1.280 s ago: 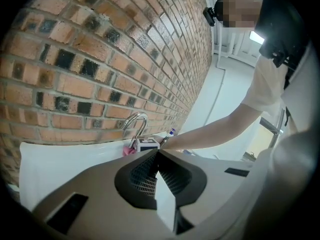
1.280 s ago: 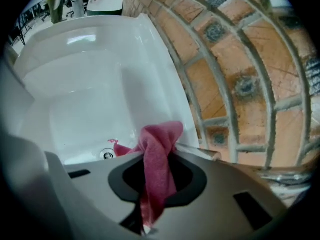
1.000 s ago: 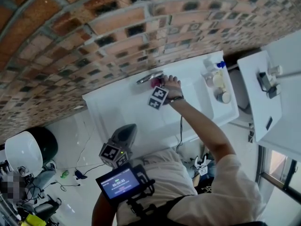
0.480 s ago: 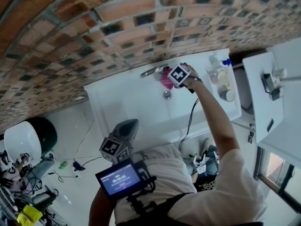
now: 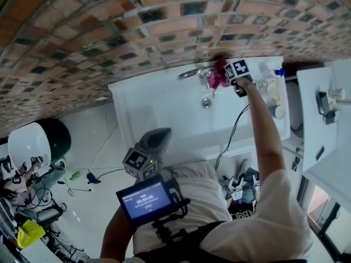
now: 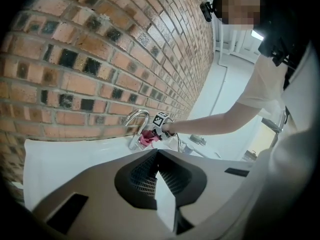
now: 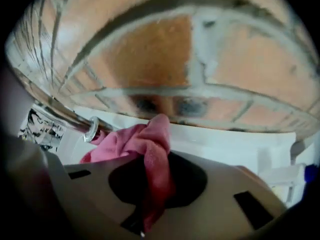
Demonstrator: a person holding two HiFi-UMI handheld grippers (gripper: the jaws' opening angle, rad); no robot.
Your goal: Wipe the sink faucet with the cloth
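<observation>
Under the red-brown brick wall [image 5: 109,32], the wiping looks to be under way rather than finished. The person reaches far across the white ceramic sink [image 5: 159,119] to the curved chrome faucet [image 5: 192,73] at its back edge. The pink terry cloth [image 5: 215,80] is bunched against the faucet's wall end, touching the shiny tube just by its collar. From here I'd say the arched spout towards its outlet is not yet covered, though no view shows which parts are already clean. The right gripper [image 5: 226,74] is clenched on a fold of the cloth, with the rest spilling forward onto the metal. The left gripper [image 5: 158,136] hangs near the person's middle, well apart from the sink, jaws pressed together on nothing.

The sink's bowl holds nothing I can see except the round metal drain [image 5: 206,102]. On the ledge at its right end stand small bottles and jars [image 5: 272,92], one blue-capped, but I can't tell what is in them.
</observation>
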